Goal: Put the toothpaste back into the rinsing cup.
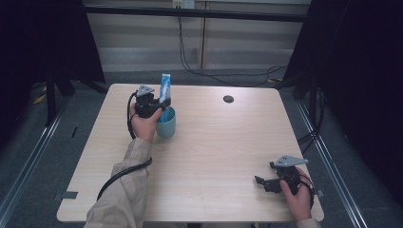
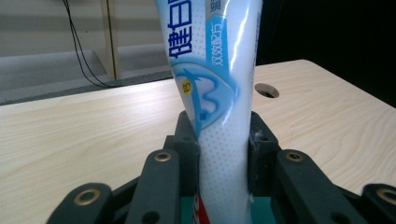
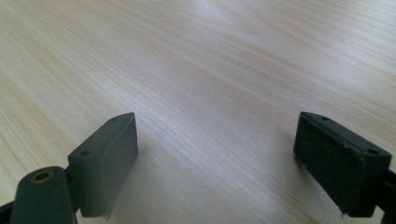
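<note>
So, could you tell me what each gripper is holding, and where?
Left gripper clamps the white-and-blue toothpaste tube near its lower end, above the teal cup. Right gripper holds nothing.

light wood table [image 1: 214,156], round cable hole [image 1: 228,99] near its far edge, black cables [image 1: 190,66] behind

— What sort of premises are we looking at?

— A recording lab or test bay, not a home. A pale wood-grain laminate table with a round cable hole [image 1: 228,99] is standing alone on grey carpet-like flooring [image 1: 28,156], and black curtains [image 1: 366,71] are hanging along both sides.

— Anything else supporting that?

— Loose black cables [image 1: 199,71] are trailing down a beige panelled back wall [image 1: 142,42], and metal floor rails [image 1: 332,166] are running beside the table.
</note>
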### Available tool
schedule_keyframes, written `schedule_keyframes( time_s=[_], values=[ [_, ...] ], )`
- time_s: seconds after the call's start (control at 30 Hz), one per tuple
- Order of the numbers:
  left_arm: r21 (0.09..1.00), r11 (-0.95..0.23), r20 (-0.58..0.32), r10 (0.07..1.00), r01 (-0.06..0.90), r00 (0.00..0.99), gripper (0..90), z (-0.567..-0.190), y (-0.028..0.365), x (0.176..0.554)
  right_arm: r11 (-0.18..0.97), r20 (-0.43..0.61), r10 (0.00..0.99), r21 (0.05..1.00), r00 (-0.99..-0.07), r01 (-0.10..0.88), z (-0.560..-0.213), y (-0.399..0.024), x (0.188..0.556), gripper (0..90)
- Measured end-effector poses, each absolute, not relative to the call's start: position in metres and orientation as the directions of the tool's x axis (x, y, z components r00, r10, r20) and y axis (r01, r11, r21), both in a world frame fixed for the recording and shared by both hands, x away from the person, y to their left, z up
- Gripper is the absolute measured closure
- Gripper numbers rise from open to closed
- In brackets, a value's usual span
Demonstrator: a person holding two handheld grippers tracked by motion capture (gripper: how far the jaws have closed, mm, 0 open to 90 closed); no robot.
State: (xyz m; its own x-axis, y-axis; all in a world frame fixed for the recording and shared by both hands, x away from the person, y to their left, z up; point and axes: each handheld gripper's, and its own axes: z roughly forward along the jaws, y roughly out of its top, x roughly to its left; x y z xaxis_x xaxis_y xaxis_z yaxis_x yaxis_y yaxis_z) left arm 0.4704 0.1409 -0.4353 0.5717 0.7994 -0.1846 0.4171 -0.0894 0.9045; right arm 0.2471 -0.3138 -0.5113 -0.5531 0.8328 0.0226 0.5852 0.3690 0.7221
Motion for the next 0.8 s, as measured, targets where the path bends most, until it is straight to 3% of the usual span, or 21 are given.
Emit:
schedule_keyframes(
  time_s=[0.8],
  values=[
    [0.868,-0.154,-0.165,0.808,0.472,0.566,70.4,-0.4381,0.142,0.4633,0.369,0.023,0.833,0.722,-0.553,0.586,-0.5113,-0.3137,0.2471,13.3]
  ],
)
